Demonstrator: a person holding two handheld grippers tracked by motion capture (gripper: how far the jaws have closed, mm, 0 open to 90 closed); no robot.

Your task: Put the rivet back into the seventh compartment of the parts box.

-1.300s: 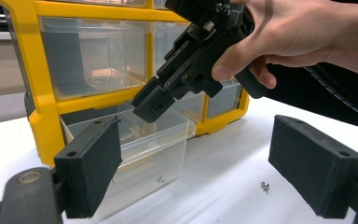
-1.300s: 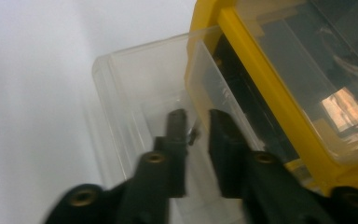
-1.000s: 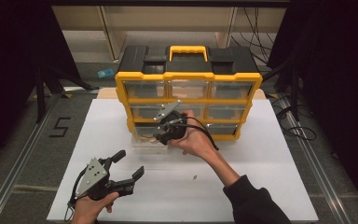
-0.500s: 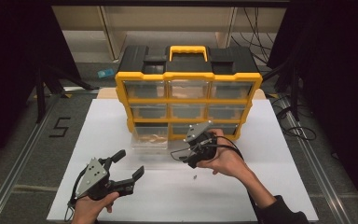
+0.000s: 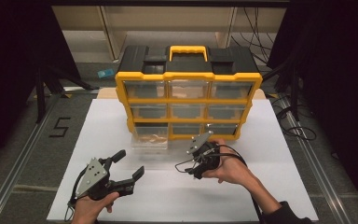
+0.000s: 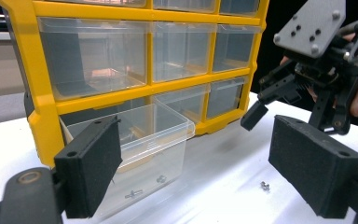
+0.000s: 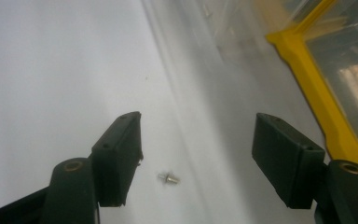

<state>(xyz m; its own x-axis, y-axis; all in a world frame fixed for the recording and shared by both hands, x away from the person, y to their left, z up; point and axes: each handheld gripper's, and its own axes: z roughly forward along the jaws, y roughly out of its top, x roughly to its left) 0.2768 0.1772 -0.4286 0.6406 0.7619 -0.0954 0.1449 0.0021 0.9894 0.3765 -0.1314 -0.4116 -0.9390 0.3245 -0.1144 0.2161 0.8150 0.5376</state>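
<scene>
High view: yellow organiser (image 5: 189,105) with black top and yellow handle stands at the far middle of the white table (image 5: 279,154). One clear drawer (image 5: 150,140) at its bottom left is pulled out toward the near side. Left gripper (image 5: 127,164), near left, jaws spread apart and empty. Right gripper (image 5: 196,161), near centre-right, just in front of the organiser; jaw state cannot be told here.

Left gripper view: the pulled-out drawer (image 6: 140,149) holds small screws (image 6: 161,178); a loose screw (image 6: 264,185) lies on the table to its right, below the right gripper (image 6: 261,105).

Right gripper view: jaws wide apart, empty; the loose screw (image 7: 169,177) lies on the table between them, nearer the left jaw.
</scene>
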